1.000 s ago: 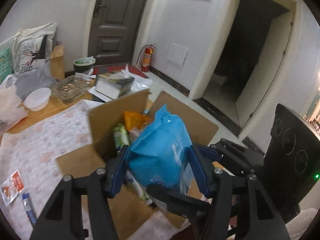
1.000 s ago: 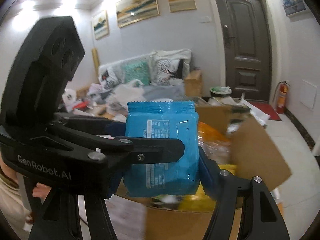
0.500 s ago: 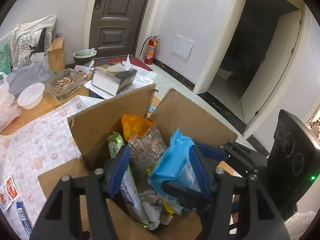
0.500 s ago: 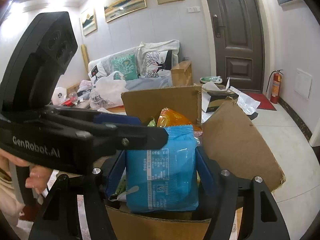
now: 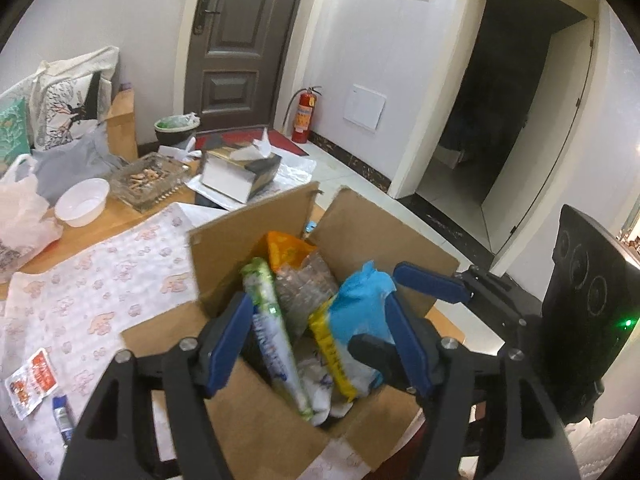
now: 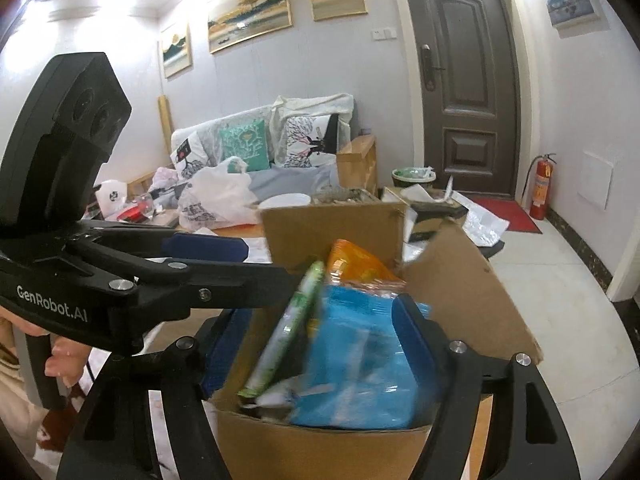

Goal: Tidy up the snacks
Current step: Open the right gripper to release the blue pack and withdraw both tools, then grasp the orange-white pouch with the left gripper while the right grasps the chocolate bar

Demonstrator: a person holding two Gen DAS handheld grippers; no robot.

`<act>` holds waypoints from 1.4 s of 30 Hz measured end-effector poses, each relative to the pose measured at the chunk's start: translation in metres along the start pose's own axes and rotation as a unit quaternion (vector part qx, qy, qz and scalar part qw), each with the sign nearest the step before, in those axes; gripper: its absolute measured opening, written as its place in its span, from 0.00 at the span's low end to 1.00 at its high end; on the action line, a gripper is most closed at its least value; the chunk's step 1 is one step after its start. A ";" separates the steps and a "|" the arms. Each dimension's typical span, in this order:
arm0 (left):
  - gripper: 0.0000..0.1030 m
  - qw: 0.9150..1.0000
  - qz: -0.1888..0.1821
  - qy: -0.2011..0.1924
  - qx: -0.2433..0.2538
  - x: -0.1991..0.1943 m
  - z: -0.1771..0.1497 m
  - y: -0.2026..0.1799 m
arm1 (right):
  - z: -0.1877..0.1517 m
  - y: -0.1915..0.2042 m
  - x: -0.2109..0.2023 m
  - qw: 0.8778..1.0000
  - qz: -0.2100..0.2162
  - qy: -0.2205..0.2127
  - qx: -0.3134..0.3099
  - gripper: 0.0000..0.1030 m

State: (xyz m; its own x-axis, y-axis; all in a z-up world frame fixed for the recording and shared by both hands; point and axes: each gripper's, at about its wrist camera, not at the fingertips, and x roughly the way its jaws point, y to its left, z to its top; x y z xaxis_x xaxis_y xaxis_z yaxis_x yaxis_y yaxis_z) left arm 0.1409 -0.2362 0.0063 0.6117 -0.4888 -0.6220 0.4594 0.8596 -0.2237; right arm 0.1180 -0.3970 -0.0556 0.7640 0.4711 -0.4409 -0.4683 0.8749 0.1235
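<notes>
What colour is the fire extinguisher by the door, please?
Red fire extinguisher, clearest in the left wrist view.

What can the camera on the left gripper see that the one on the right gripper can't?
Only the left wrist view shows a red snack packet lying on the patterned tablecloth, and a dark open doorway.

Only the right wrist view shows the sofa, the wall paintings, and a hand holding the left gripper's handle.

Both show the cardboard box holding the blue bag, and both grippers opening.
</notes>
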 end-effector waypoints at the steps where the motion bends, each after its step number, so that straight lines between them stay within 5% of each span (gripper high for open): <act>1: 0.64 1.000 0.003 -0.004 -0.002 -0.008 -0.003 0.003 | 0.001 0.005 0.000 1.000 0.002 0.000 -0.005 0.67; 13: 0.67 0.994 0.097 -0.042 -0.037 -0.117 -0.058 0.078 | 0.016 0.122 0.007 0.994 0.083 0.007 -0.068 0.67; 23: 0.69 0.981 0.162 -0.046 -0.094 -0.178 -0.124 0.179 | 0.007 0.226 0.072 0.984 0.135 0.069 -0.091 0.67; 35: 0.75 0.973 0.211 -0.014 -0.089 -0.167 -0.157 0.266 | -0.023 0.275 0.176 0.973 0.144 0.161 -0.078 0.67; 42: 0.75 0.979 0.181 0.038 -0.087 -0.115 -0.151 0.307 | -0.044 0.277 0.236 0.968 0.130 0.201 -0.073 0.67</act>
State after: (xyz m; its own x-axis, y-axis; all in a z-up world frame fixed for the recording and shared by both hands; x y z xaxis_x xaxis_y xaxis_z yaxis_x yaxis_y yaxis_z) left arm 0.1143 0.1062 -0.1046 0.6619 -0.1400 -0.7364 0.1000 0.9901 -0.0983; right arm 0.1490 -0.0478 -0.1650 0.3912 0.5661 -0.7256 -0.7019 0.6934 0.1626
